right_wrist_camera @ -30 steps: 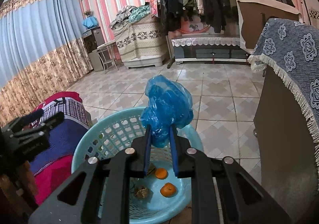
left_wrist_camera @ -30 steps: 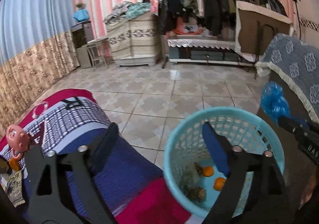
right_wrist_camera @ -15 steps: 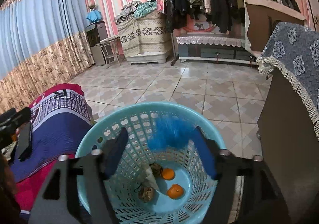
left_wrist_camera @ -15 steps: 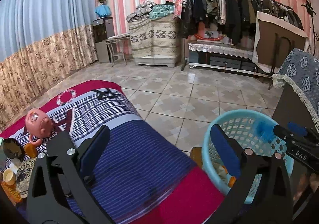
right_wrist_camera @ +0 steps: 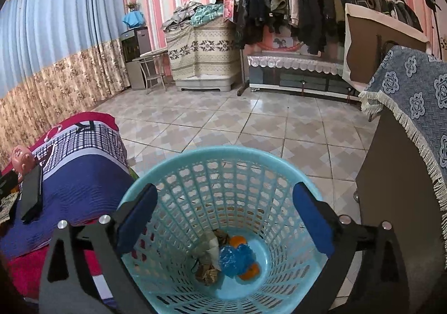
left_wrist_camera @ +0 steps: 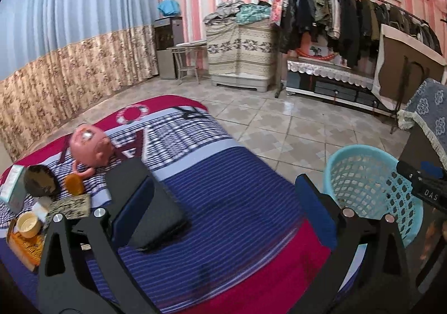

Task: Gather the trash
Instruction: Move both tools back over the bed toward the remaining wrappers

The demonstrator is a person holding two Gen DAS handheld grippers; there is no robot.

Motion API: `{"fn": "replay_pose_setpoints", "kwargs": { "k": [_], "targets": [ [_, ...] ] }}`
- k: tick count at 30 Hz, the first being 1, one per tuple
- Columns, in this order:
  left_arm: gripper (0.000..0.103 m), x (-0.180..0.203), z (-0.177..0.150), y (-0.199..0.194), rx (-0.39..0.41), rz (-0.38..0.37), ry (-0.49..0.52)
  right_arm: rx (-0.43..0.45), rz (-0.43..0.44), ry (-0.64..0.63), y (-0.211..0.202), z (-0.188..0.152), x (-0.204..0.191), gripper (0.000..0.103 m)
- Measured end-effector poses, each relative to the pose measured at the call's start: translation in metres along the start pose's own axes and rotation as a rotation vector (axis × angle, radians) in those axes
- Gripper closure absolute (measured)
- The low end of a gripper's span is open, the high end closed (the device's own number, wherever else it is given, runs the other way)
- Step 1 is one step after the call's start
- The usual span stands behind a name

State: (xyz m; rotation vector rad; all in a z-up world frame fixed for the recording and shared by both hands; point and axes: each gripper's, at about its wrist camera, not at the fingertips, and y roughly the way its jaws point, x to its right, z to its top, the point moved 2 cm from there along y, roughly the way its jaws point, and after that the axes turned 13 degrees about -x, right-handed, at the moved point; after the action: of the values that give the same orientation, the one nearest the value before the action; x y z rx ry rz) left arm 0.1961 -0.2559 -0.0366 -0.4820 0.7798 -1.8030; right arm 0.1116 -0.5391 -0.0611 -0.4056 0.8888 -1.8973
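A turquoise plastic basket [right_wrist_camera: 223, 152] stands on the floor right below my right gripper [right_wrist_camera: 223, 202]. A crumpled blue plastic bag [right_wrist_camera: 233, 258] lies on its bottom among orange peel [right_wrist_camera: 239, 240] and brown scraps [right_wrist_camera: 206, 272]. The right jaws are opening and nothing is between them. My left gripper [left_wrist_camera: 223, 191] is open and empty over the striped blanket [left_wrist_camera: 237, 202]. To its left lie a crumpled patterned wrapper [left_wrist_camera: 69, 205], a small cup [left_wrist_camera: 27, 224] and an orange scrap [left_wrist_camera: 74, 184]. In the left wrist view the basket [left_wrist_camera: 360, 150] is at the right.
A flat black case [left_wrist_camera: 151, 210] and a pink pig toy [left_wrist_camera: 90, 146] lie on the blanket. A dark cabinet under a blue fringed cloth [right_wrist_camera: 413, 90] stands right of the basket. Tiled floor [right_wrist_camera: 251, 124] stretches to a clothes rack [right_wrist_camera: 307, 6] at the far wall.
The right gripper opened and the blue bag fell from it into the basket. The left gripper swung left, away from the basket and over the blanket, bringing the litter at the left into view.
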Motion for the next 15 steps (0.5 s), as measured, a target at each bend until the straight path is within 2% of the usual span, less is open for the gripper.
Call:
{"fn": "replay_pose_setpoints", "kwargs": {
  "k": [6,12,15],
  "targets": [
    [0.006,-0.044,-0.016,-0.013,0.004,0.047,-0.044,0.021,0.015,-0.048,-0.008,-0.001,-0.036,0.007],
    [0.006,-0.093,-0.028,-0.032,0.015,0.089,-0.104,0.025,0.070,-0.101,-0.014,-0.006,-0.077,0.007],
    [0.006,-0.119,-0.037,-0.043,0.025,0.125,-0.127,0.039,0.076,-0.176,-0.021,-0.013,-0.106,0.007]
  ]
}}
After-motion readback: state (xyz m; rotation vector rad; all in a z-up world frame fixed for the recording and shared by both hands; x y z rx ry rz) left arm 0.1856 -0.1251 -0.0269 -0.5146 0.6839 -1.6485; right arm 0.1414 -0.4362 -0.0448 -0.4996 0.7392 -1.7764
